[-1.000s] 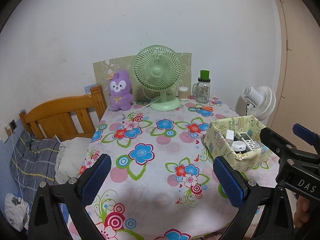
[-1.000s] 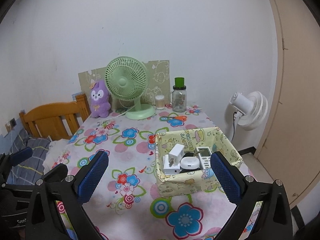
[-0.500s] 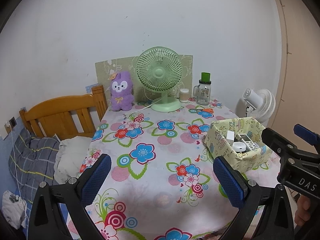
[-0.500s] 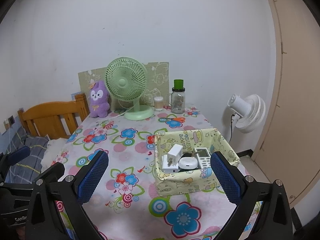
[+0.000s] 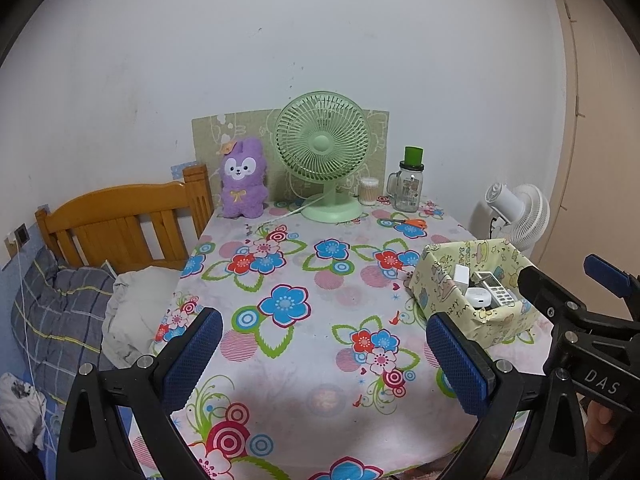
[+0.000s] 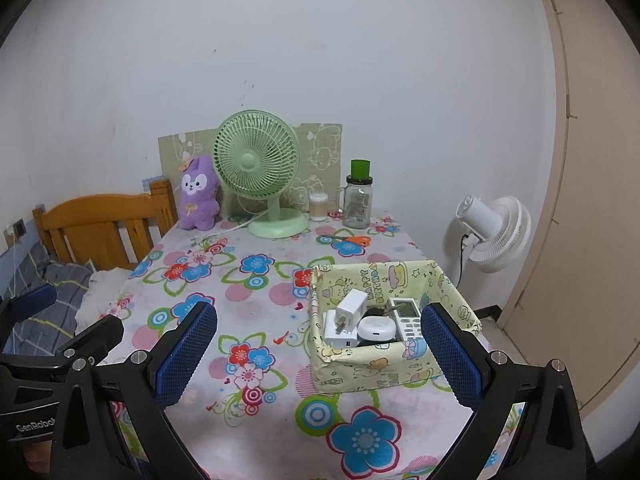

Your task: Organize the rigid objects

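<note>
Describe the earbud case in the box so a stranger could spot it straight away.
Find the yellow cartoon-print box on the flowered table's right side, ahead of the right gripper. Inside, the earbud case lies at the front middle, between the white plug chargers and the white remote. It alone is a smooth, rounded white pebble; its neighbours are boxy or buttoned.

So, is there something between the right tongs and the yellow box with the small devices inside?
Nothing visible. The right tongs are open and empty, and the yellow box sits just ahead, between their pads, with only bare tablecloth around it. Its top is open, so the charger is reachable from above.
</note>
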